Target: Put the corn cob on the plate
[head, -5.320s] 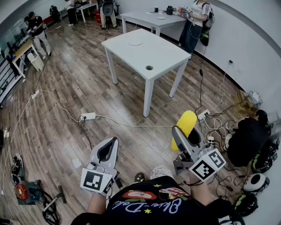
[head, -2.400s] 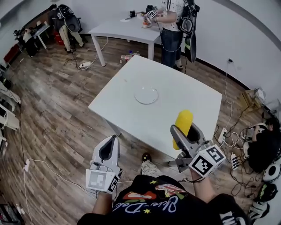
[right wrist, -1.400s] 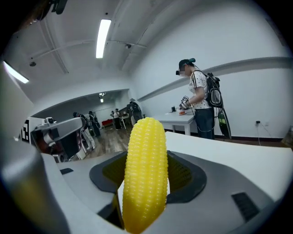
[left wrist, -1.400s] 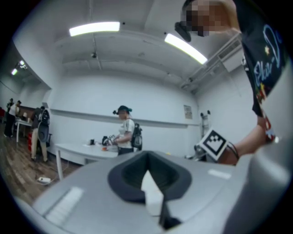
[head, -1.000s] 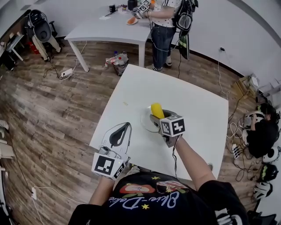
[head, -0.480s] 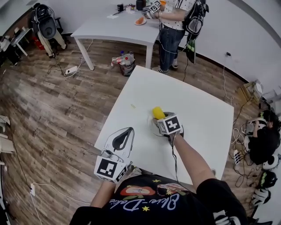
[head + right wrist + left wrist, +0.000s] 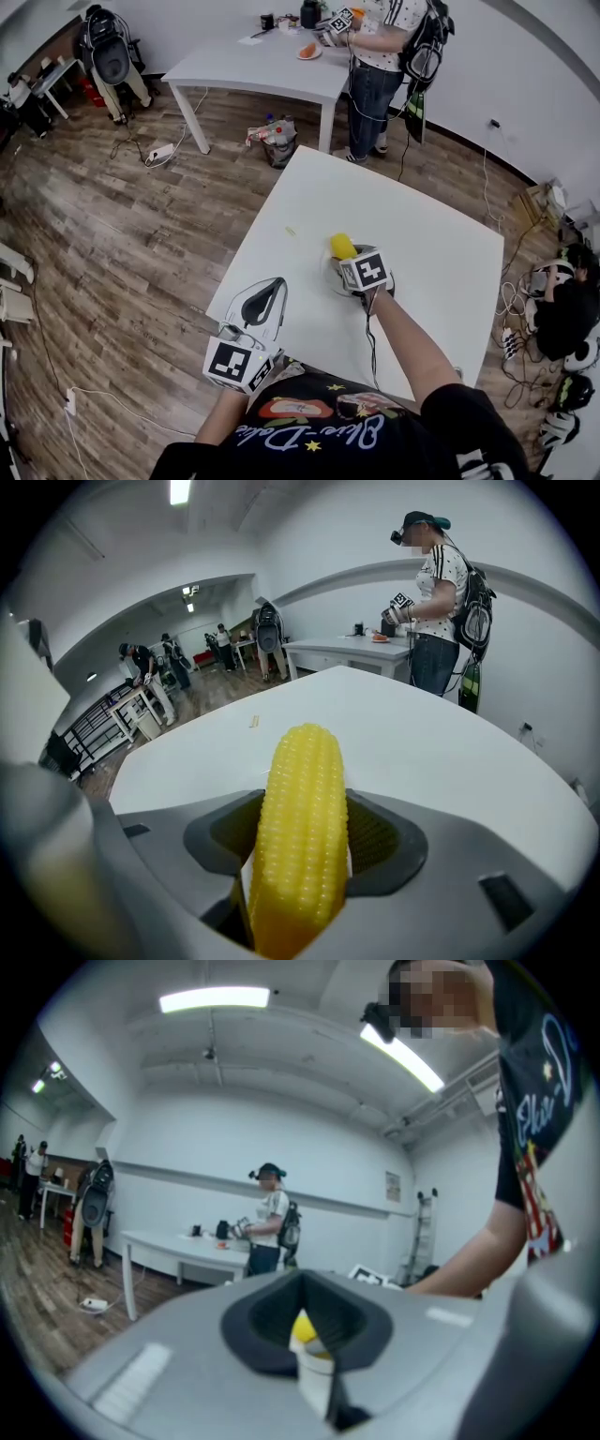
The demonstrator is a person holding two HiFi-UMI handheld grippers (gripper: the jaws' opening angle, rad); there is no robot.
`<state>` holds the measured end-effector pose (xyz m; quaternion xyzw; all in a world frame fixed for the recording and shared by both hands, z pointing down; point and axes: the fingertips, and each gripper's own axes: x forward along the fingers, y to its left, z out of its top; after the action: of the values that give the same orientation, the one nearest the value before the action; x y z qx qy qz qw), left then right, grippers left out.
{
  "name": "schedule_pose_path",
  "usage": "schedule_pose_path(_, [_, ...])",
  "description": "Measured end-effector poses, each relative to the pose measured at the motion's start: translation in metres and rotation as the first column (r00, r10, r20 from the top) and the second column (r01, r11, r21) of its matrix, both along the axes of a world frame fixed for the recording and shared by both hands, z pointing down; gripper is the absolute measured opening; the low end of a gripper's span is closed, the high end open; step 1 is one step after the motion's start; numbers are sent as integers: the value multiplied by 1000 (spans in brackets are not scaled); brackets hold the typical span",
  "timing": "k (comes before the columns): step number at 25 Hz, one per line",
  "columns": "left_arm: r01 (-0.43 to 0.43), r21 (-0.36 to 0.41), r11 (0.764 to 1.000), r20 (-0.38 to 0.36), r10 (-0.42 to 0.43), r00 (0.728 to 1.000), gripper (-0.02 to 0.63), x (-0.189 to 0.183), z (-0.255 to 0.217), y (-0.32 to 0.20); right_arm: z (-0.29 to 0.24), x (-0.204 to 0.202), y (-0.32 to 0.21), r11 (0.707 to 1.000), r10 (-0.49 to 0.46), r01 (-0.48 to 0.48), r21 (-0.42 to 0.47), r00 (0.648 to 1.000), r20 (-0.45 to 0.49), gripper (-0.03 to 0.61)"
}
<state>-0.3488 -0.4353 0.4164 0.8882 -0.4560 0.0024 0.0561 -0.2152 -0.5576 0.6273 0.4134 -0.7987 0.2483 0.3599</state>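
Head view: corn cob (image 7: 342, 247) held at plate (image 7: 335, 279), mid white table (image 7: 412, 220)

Logged bare top toward the table's far and right edges, plus one small scrap (image 7: 291, 231) near its left edge. Found wood floor (image 7: 141, 234) open off that left edge. Noted a second table (image 7: 253, 61) with a standing person (image 7: 384, 56) beyond the far corner. Saw right gripper (image 7: 347, 261) clamped on the cob, tip raised, over the plate; contact with the plate not discernible. Saw left gripper (image 7: 274, 284), jaws together on nothing, over the table's near-left edge.
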Motion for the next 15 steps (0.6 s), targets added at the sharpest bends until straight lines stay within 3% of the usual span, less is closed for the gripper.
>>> schedule_pose_path(5, [-7, 16, 1000, 2, 7, 1000, -4, 2, -5, 7, -6, 4, 3, 999, 0, 1, 43, 1000, -30, 243])
schedule_pose_path(8, [-8, 28, 1000, -10, 9, 1000, -5, 2, -9, 11, -39, 7, 6, 987, -9, 11, 162, 1000, -10, 250])
schedule_pose_path(11, [-15, 46, 999, 6, 15, 1000, -3, 7, -14, 12, -92, 21, 15, 950, 11, -42, 308, 995, 102, 249])
schedule_pose_path(14, [-21, 62, 998, 20, 20, 1000, -4, 11, -17, 11, -143, 43, 36, 904, 58, -164, 396, 962, 266, 246])
schedule_pose_path(15, [-22, 66, 998, 23, 21, 1000, -3, 11, -18, 10, -156, 52, 44, 887, 81, -209, 412, 948, 307, 212])
